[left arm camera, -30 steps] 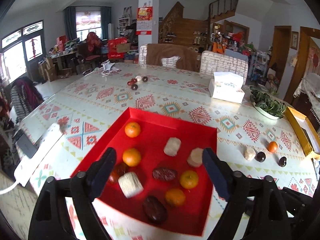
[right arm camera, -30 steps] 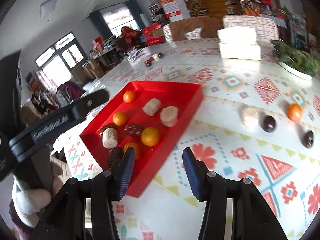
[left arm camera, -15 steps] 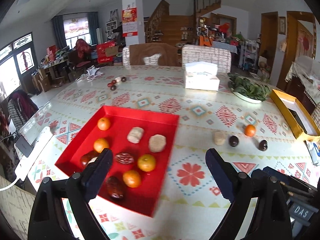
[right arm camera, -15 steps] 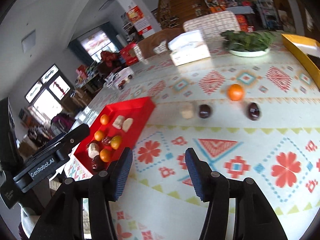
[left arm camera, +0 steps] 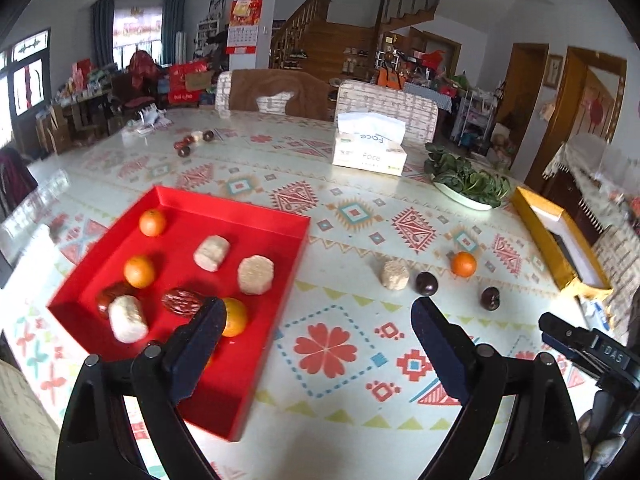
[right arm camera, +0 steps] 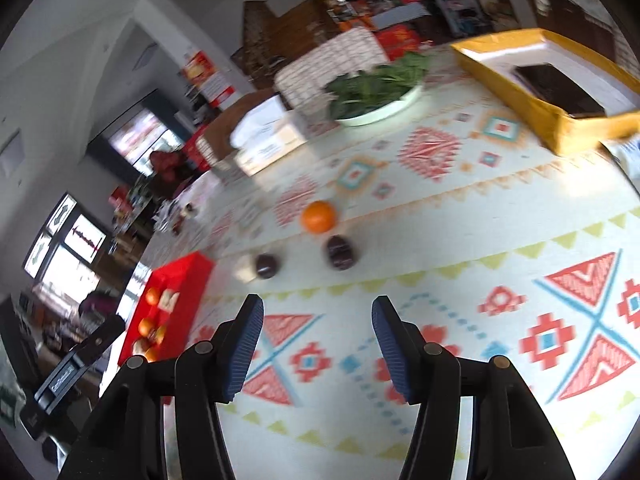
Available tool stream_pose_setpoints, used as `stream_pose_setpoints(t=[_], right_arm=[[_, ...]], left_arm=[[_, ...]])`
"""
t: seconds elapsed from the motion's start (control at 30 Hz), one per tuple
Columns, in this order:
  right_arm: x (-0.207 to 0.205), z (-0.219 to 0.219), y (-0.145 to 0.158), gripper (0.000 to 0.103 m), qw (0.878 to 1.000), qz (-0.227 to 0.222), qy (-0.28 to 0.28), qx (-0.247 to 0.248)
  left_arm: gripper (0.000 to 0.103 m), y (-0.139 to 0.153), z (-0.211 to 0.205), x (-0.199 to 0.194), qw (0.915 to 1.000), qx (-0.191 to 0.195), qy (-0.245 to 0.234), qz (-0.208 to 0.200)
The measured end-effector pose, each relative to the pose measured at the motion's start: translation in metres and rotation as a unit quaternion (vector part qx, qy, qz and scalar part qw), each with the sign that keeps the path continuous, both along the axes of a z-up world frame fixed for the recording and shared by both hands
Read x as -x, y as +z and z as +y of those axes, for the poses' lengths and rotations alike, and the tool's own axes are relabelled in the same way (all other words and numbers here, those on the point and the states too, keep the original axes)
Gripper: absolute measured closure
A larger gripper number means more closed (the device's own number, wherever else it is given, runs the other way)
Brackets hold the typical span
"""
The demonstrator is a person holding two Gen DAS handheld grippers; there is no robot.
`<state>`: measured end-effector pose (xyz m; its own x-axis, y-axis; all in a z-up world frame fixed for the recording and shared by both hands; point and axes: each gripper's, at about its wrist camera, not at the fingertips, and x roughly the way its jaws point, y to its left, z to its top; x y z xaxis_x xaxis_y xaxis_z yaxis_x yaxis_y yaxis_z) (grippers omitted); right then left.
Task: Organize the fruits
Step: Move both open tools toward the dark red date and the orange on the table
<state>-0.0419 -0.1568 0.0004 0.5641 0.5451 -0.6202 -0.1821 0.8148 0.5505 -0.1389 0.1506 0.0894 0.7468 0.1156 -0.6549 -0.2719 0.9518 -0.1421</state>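
A red tray lies on the patterned table and holds several oranges, beige cakes and dark dates. To its right, loose on the table, lie a beige cake, two dark fruits and an orange. My left gripper is open and empty, above the table by the tray's right edge. My right gripper is open and empty, a short way in front of the orange and the dark fruits. The tray shows far left in the right wrist view.
A tissue box, a white dish of greens and a yellow box stand at the back and right of the table. Small items lie at the far left. Chairs stand behind the table.
Both grippers have swung right, away from the tray. The right gripper has come closer to the loose orange and dark fruits. Both stayed open.
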Motion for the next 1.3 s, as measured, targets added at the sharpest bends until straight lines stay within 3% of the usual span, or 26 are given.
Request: stream_pose_setpoints(t=[0.2,0.4,0.63,0.73,1.0,1.13,1.3], right_arm=[[-0.018,0.010,0.001,0.042,0.999,0.016,0.024,0.025],[-0.045,0.045,0.004,0.042,0.990,0.007,0.066,0.121],[-0.070,0.069,-0.012,0.042,0.981,-0.003,0.087,0.175],[-0.074,0.074,-0.017,0.050,0.980,-0.005,0.092,0.177],[-0.076,0.071,-0.021,0.058,0.982,-0.015,0.090,0.167],[-0.074,0.073,-0.022,0.066,0.980,-0.019,0.095,0.176],[-0.075,0.069,-0.023,0.077,0.981,-0.017,0.093,0.169]], left_arm=[[0.010,-0.012,-0.001,-0.009,0.9992,0.031,-0.026,-0.002],[0.010,-0.025,-0.009,-0.020,0.9971,0.048,-0.058,0.009],[0.010,-0.037,-0.026,-0.035,0.9939,0.051,-0.095,0.022],[0.010,-0.041,-0.029,-0.043,0.9935,0.050,-0.099,0.028],[0.010,-0.051,-0.039,-0.071,0.9925,0.037,-0.111,0.035],[0.022,-0.057,-0.037,-0.087,0.9910,0.054,-0.116,0.040],[0.030,-0.060,-0.035,-0.099,0.9907,0.063,-0.113,0.042]])
